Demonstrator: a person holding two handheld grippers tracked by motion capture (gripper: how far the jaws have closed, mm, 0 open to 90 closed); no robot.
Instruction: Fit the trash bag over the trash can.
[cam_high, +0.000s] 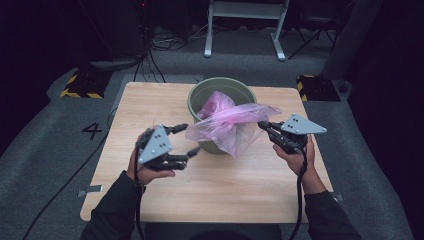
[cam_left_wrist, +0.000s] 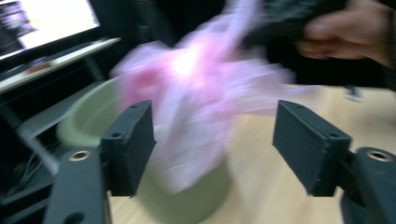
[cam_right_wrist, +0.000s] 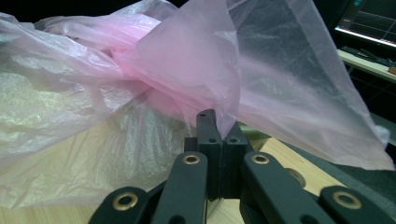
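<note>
2 grippers at pink plastic bag (cam_high: 227, 125) over green bin (cam_high: 200, 95): right gripper (cam_high: 264, 126) jaws clamped on bag edge; left gripper (cam_high: 184, 141) jaws wide, bag's loose side straight ahead, nearest.

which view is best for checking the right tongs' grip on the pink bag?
Right gripper view: the right tongs are shut on the pink bag, film pinched at the tips. High view shows them at the bag's edge, small. Left gripper view is blurred.
</note>
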